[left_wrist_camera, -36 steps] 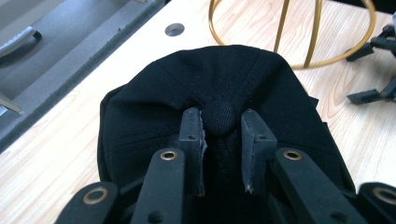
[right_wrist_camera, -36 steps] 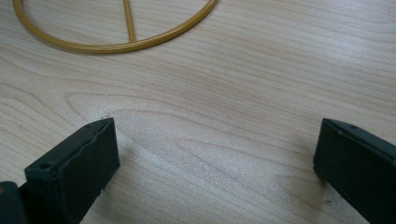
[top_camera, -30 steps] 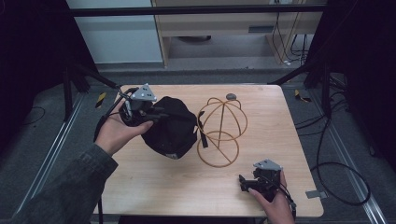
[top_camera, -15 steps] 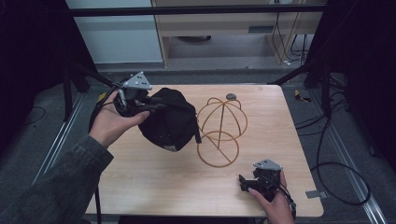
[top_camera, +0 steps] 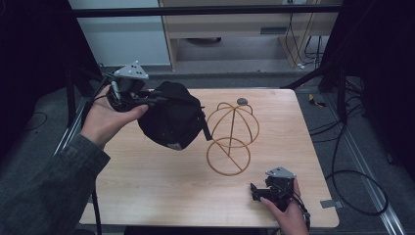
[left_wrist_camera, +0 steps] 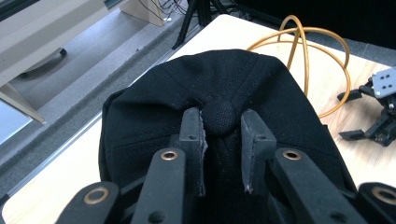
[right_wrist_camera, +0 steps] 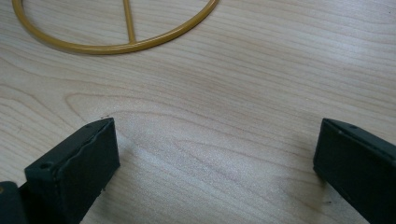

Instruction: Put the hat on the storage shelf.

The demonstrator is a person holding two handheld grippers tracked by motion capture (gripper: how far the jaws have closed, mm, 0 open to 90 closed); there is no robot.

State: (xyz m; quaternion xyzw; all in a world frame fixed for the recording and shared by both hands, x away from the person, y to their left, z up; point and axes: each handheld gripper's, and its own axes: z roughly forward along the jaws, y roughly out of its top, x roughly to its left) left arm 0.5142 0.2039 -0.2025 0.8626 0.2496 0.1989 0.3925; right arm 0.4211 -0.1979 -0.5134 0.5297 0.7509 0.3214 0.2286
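Here the left tool (left_wrist_camera: pixel 223 156) pinches the crown of the black cap (left_wrist_camera: pixel 224 93), its jaws pressed to either side of the cloth button, and in the high view the cap hangs clear of the worktop (top_camera: pixel 147 186) left of centre, just beside the wire cap stand (top_camera: pixel 230 137). The cap looks light, soft and floppy, so this crown pinch seems a sound hold, though the brim may swing. At lower right the right tool (top_camera: pixel 259 191) rests spread and empty.

Wooden table (top_camera: pixel 147 196), grey floor (top_camera: pixel 342 137), dim room
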